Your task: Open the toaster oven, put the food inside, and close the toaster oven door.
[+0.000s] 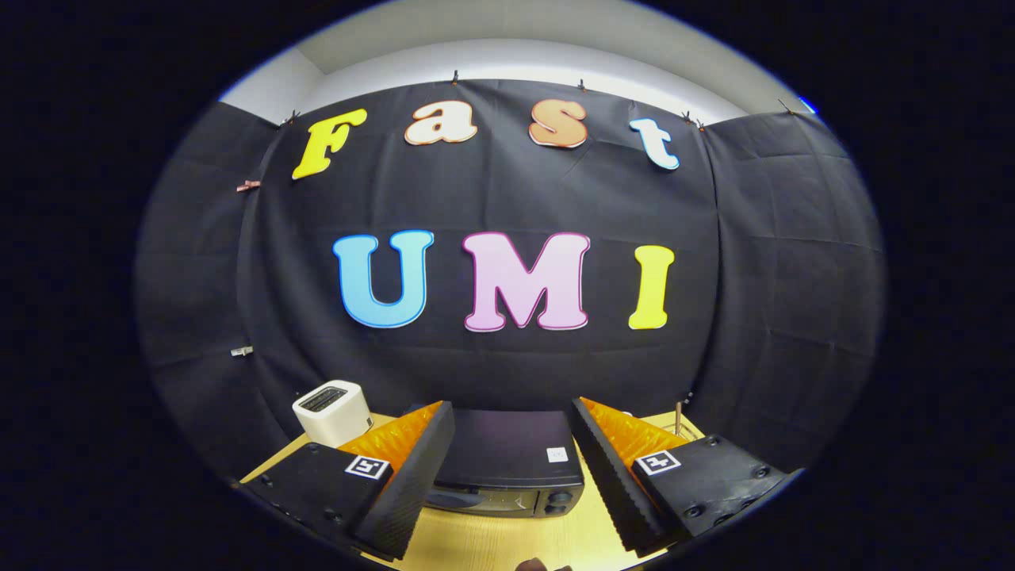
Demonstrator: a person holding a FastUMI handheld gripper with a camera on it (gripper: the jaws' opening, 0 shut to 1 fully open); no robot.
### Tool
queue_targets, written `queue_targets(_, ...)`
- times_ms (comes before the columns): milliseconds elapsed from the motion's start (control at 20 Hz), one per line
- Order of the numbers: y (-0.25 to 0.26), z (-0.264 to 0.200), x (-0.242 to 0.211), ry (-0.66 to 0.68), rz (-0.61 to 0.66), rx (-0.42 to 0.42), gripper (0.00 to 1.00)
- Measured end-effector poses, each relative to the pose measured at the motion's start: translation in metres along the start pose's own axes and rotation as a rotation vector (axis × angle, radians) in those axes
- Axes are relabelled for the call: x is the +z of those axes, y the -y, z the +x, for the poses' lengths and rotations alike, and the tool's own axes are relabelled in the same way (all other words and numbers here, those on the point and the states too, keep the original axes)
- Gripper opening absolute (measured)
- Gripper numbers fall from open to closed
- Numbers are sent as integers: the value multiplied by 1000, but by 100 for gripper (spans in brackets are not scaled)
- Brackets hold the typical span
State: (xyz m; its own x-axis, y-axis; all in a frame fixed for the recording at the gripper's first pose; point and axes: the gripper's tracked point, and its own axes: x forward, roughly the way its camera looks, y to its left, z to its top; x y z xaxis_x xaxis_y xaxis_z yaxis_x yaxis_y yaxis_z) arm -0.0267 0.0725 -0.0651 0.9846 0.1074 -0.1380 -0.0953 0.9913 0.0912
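A black toaster oven (507, 460) stands on the wooden table (492, 543), just ahead of my fingers and seen from above; its top, a strip of the glass door and two knobs (559, 501) at its right show. The door looks closed. My gripper (511, 444) hovers above and in front of it, open, with nothing between the fingers. A small dark brown thing (539, 565) peeks in nearest to me, below the fingers; I cannot tell what it is.
A white pop-up toaster (331, 411) stands on the table to the left of the oven, beyond my left finger. A thin upright rod (679, 416) rises behind my right finger. The black cloth wall closes the back and both sides.
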Motion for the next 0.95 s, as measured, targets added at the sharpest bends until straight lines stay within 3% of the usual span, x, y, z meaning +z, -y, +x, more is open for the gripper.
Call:
queue_targets(400,88,-24,55,101,-51,-25,96)
queue_targets(950,177,-41,71,127,-36,-62,96)
